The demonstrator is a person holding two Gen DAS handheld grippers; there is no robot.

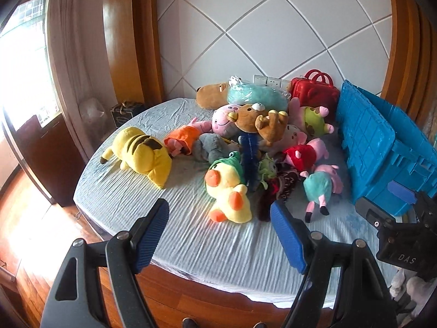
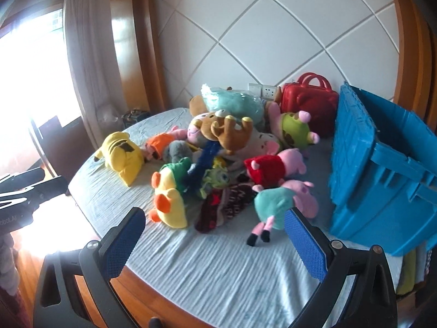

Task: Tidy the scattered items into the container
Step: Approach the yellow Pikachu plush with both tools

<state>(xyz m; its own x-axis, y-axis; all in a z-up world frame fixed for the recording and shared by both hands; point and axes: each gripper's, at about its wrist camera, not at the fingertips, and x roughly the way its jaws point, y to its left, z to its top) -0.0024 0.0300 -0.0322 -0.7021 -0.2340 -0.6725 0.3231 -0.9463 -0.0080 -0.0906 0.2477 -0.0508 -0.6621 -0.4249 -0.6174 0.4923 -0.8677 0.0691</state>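
Several plush toys lie heaped on a round bed point(image 1: 191, 240): a yellow striped toy point(image 1: 142, 154) at the left, a yellow duck in a green hat point(image 1: 228, 191), a brown bear point(image 1: 259, 123) on top, and pink pig toys point(image 1: 322, 188) at the right. A blue plastic crate point(image 1: 382, 153) with its lid up stands on the bed's right side. My left gripper point(image 1: 218, 216) hangs open over the near edge, short of the duck. In the right wrist view my right gripper point(image 2: 215, 224) is open too, near the duck point(image 2: 169, 199) and the pig in teal point(image 2: 275, 207), with the crate point(image 2: 382, 177) at its right.
A red case point(image 1: 314, 93) leans against the padded white headboard behind the pile. A curtain and bright window point(image 1: 24, 68) are at the left, with wooden floor point(image 1: 32, 218) below the bed. The right gripper's body point(image 1: 404, 235) shows at the right of the left wrist view.
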